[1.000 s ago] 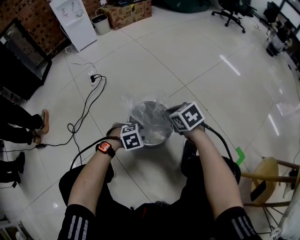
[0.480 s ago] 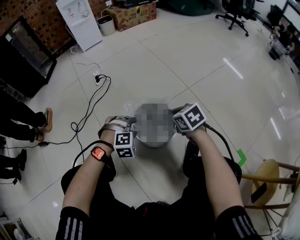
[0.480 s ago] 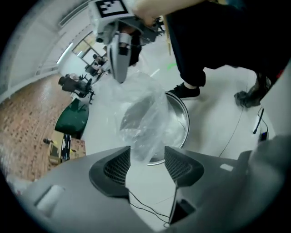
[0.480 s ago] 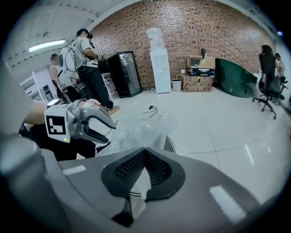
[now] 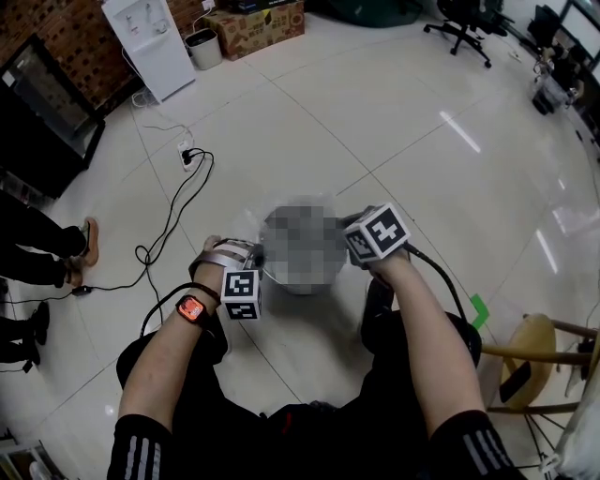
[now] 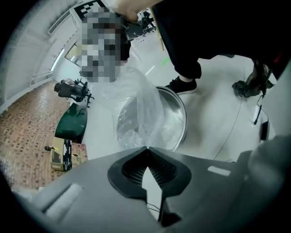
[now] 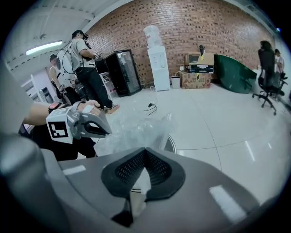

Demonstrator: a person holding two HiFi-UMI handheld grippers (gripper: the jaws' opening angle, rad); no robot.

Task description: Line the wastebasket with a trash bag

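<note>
A round metal wastebasket stands on the floor between the person's feet; a mosaic patch covers most of it in the head view. A clear trash bag rises crumpled out of its mouth. My left gripper sits at the basket's left rim, where its jaws have just been closing, and they are shut on the bag's film. My right gripper is at the right rim, shut on the bag's edge. In the head view the left gripper and the right gripper flank the basket.
A black cable and power strip lie on the white tiles to the far left. People's legs stand at the left edge. A wooden stool is at the right, with green tape beside it. A water dispenser and a cardboard box stand at the back.
My left gripper has slid left along the basket's rim, rolled over and closed on the bag film. The right gripper has stayed where it was.
</note>
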